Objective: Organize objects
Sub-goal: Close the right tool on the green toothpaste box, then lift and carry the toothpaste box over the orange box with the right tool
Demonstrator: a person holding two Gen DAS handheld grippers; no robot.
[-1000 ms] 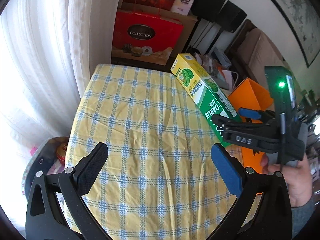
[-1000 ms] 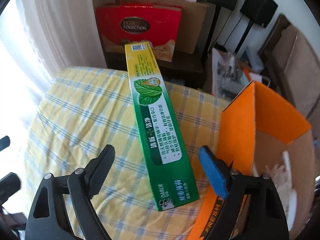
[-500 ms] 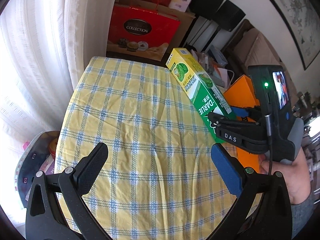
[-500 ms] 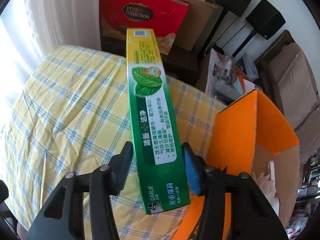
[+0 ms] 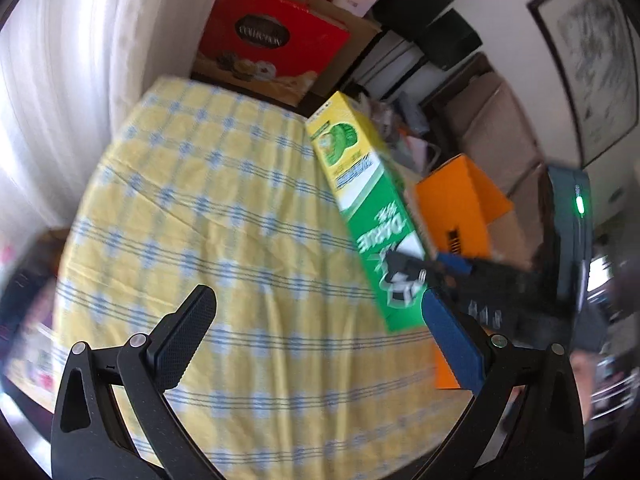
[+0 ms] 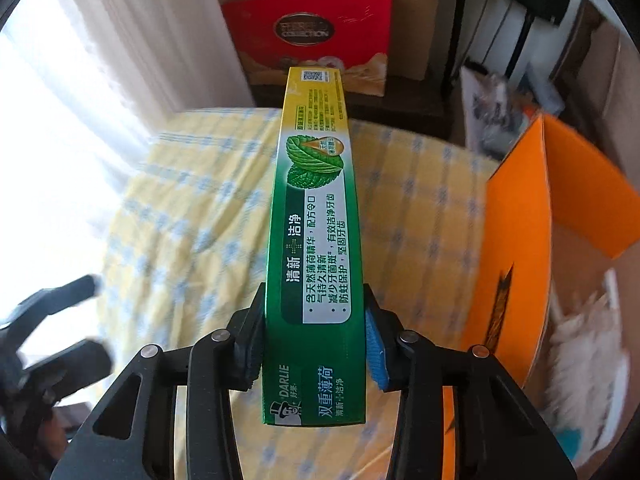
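My right gripper [image 6: 314, 344] has just been closing; its fingers [image 6: 250, 344] now clamp the green toothpaste box [image 6: 316, 240] near its bottom end, above the checked table [image 5: 208, 216]. The orange carton [image 6: 520, 240] stands just right of it, a red gift box [image 6: 312, 32] beyond. Only the right view shows white items inside the carton. My left gripper [image 5: 320, 336] is wide apart, empty.

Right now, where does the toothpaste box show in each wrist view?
Left wrist view: the toothpaste box runs diagonally right of centre, its near end in the right hand-held gripper.
Right wrist view: the box stands centre frame, clamped between the pads.
Shared landmark: the orange box to its right in both.
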